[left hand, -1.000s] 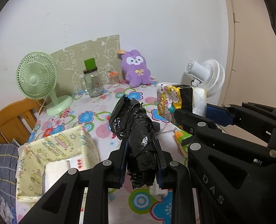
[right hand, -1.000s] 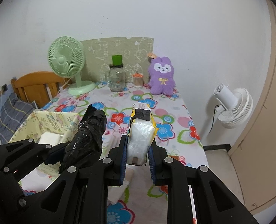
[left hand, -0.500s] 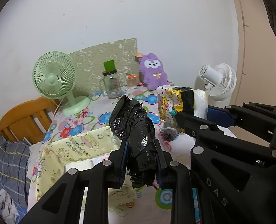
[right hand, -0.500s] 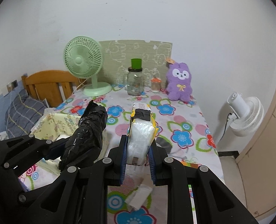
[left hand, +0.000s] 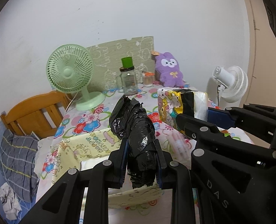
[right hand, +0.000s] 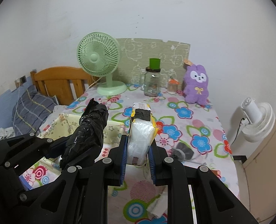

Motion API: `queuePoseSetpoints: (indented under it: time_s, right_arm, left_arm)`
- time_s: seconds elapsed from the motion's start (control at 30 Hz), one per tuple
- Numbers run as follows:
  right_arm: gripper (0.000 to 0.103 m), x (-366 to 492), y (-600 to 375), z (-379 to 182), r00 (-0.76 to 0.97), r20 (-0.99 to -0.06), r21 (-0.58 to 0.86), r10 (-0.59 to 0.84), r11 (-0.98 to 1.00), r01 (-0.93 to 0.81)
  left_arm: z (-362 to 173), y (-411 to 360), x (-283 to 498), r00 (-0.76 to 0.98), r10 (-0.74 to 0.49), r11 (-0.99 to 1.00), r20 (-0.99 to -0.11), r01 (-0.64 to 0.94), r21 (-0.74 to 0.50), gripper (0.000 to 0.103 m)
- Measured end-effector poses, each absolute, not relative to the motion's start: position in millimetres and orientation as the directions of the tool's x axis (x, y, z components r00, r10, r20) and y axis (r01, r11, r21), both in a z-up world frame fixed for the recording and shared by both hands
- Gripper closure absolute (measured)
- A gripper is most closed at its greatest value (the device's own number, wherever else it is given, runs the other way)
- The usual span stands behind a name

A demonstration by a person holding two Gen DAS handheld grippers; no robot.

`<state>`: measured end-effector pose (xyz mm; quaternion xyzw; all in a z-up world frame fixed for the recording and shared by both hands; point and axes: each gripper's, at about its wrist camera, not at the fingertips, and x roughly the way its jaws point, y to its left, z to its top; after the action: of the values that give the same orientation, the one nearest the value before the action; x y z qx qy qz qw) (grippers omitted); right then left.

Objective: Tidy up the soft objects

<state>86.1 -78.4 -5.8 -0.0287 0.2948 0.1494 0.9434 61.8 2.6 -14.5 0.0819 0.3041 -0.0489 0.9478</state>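
Flowered table (right hand: 184, 123) farther below than before, both tools' loads unchanged.

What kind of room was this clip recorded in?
Probably a bedroom at home: a wooden headboard with a plaid pillow beside a floral-clothed table holding a purple plush bunny.

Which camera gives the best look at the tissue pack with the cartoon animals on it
The left wrist view: it shows the tissue pack side-on, with its cartoon print, black tape and white tissue end. The right wrist view shows the pack end-on between the right gripper fingers, mostly clear plastic, print hidden.
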Motion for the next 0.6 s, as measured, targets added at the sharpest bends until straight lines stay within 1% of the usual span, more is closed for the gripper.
queuePoseSetpoints:
  time_s: [0.6]
  right_arm:
    - [0.080,108,-32,-20,0.724,-0.609,0.038,0.324,0.923,-0.382]
  left_arm:
    - [-31,47,77,0.780,0.005,0.993,-0.625,0.072,0.099,0.079]
